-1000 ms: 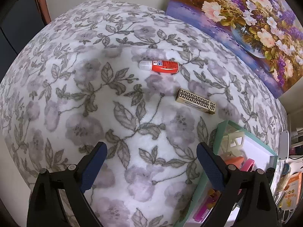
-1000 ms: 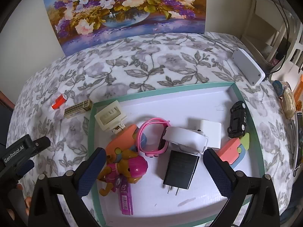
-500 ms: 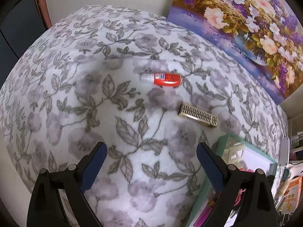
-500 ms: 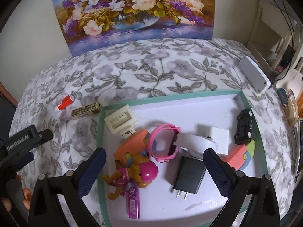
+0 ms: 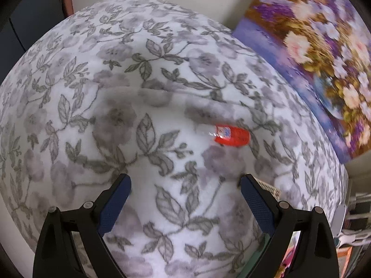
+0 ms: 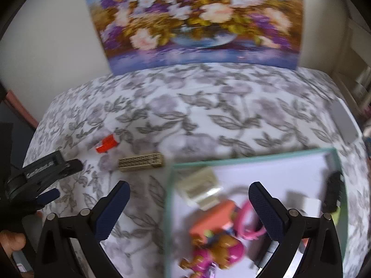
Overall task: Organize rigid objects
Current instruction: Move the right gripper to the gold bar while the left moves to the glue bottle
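Bedspread (image 6: 231, 106): white with grey leaves and mauve flowers; it carries everything below.
Painting (image 6: 192, 20): a flower bouquet in a bowl, leaning on the wall at the far edge of the bedspread; blurred.
Tray (image 6: 252, 158): white floor, green rim, near the right edge. Inside: a cream ribbed block (image 6: 199, 188), an orange piece, a pink band, a brown-and-magenta toy figure (image 6: 215, 252) and a black toy car (image 6: 334, 194) by the right wall.
Left gripper (image 5: 185, 197): jaws spread wide, nothing between them, over bare cloth; the white lettering on its body in the right wrist view is too blurred to read.
Right gripper (image 6: 189, 202): jaws spread wide, empty, straddling the tray's left rim.
Gold patterned bar (image 6: 141, 161): on the cloth just outside the tray's far-left corner.
Red tube (image 5: 229, 135): white cap, label print unreadable, beyond the bar, ahead of the left gripper.
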The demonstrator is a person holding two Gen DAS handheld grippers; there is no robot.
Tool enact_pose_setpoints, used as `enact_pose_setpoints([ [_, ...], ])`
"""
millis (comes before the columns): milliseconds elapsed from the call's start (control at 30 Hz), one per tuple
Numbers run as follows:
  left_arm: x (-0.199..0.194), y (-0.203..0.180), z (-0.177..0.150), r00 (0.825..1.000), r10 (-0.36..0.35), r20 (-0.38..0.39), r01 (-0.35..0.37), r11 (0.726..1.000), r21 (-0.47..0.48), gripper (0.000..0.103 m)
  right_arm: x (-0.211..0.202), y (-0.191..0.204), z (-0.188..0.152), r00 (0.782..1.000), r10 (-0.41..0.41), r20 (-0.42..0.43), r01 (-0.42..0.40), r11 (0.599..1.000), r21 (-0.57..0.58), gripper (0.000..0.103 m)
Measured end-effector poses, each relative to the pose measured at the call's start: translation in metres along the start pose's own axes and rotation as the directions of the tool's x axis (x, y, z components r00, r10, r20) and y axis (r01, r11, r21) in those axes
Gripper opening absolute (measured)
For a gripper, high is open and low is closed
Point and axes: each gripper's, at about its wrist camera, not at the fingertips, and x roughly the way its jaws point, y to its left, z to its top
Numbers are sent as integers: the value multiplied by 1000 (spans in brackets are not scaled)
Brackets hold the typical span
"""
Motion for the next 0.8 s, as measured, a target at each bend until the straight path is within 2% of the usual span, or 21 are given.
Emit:
enact_pose_setpoints([
  [200,7,8,20,1000,22,17,-22,1000,-20,96,26,32,9,1000,18,-21,-20,997,-75,103],
  [500,19,9,40,1000,18,25,-18,1000,-25,96,62,56,22,998,45,-47,-48,997,-67,103],
  [800,31,16,47,998,60,24,-60,998,-30,96,93,71,24,996,58,-73,-63,995,-74,103],
])
